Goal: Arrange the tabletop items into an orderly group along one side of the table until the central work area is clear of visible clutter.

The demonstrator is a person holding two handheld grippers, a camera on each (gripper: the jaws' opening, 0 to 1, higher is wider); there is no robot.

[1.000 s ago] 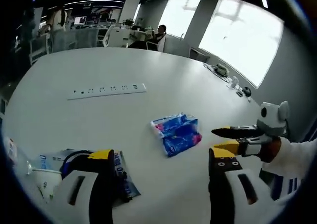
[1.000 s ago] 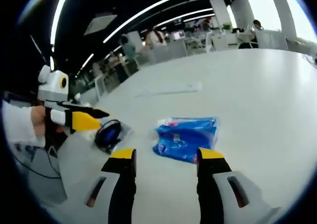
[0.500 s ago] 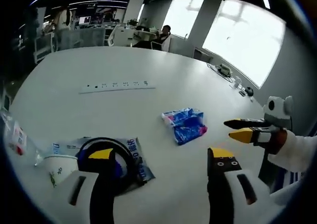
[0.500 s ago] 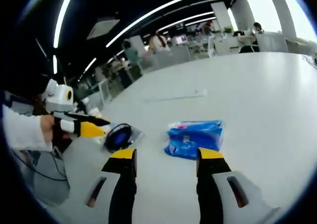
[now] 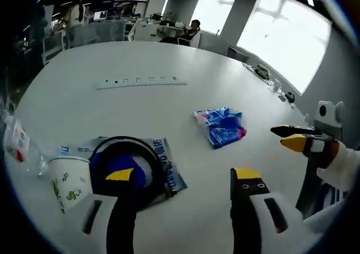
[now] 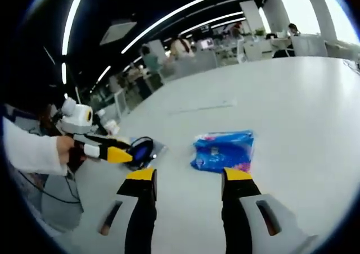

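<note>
Bright windows and rows of office desks ring a large white table [image 5: 112, 63], where the clutter lies spread across its near half. In the left gripper view, a white power strip [image 5: 140, 82] lies well out toward the table's middle. A blue tissue pack [image 5: 221, 126] sits alone on the bare surface, near the right gripper [image 5: 293, 138], which enters from the right with its yellow and black jaws a little apart and nothing between them. Closer in, a black and blue coil of cable in a clear printed bag [image 5: 126, 167] lies just beyond the left gripper [image 5: 183, 180], whose 2 jaws stand wide apart and hold nothing. A white paper cup [image 5: 70, 180] with a green print touches the bag's left edge, and a clear plastic bottle [image 5: 19, 150] with a red label lies beside the cup.

In the right gripper view, the right gripper [image 6: 188, 178] is spread wide and empty, with the tissue pack [image 6: 224, 150] just ahead of its jaws. The left gripper [image 6: 115, 149] hangs over the bagged cable [image 6: 142, 150], held by a white-sleeved hand [image 6: 63, 150].
</note>
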